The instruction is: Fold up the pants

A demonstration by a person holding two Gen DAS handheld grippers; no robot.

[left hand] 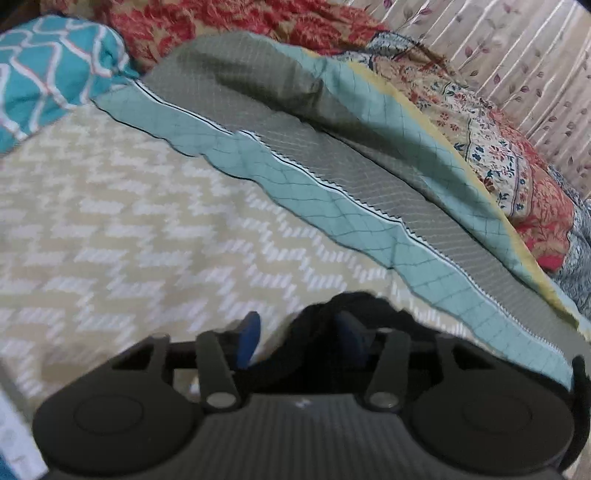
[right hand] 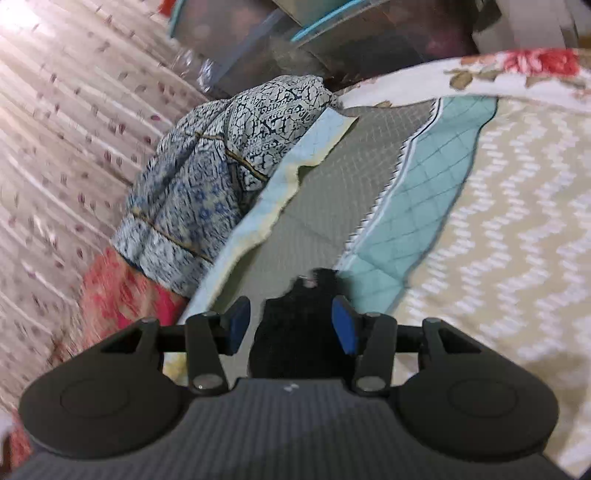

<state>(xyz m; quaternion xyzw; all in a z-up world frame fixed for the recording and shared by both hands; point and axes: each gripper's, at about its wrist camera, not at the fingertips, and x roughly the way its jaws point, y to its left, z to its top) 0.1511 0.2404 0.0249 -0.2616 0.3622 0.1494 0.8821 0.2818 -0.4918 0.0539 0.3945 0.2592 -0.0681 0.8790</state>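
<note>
The pants are black, and each wrist view shows only a small dark bunch of them low in the picture. In the left wrist view the pants (left hand: 325, 308) lie on the bed between the blue pads of my left gripper (left hand: 299, 330). The jaws stand apart, with bedspread showing between the left pad (left hand: 248, 341) and the cloth. In the right wrist view a lump of the pants (right hand: 295, 332) sits between the pads of my right gripper (right hand: 291, 321). These jaws are also apart, with a gap beside the left pad (right hand: 238, 326).
A beige zigzag bedspread (left hand: 129, 229) covers the bed. A teal quilted blanket with grey lining (left hand: 332, 206) lies across it. A teal patterned pillow (left hand: 48, 81) and red floral cloths (left hand: 229, 26) lie behind, against a striped curtain (left hand: 517, 66). A blue-and-white garment heap (right hand: 207, 184) sits at the bed's edge.
</note>
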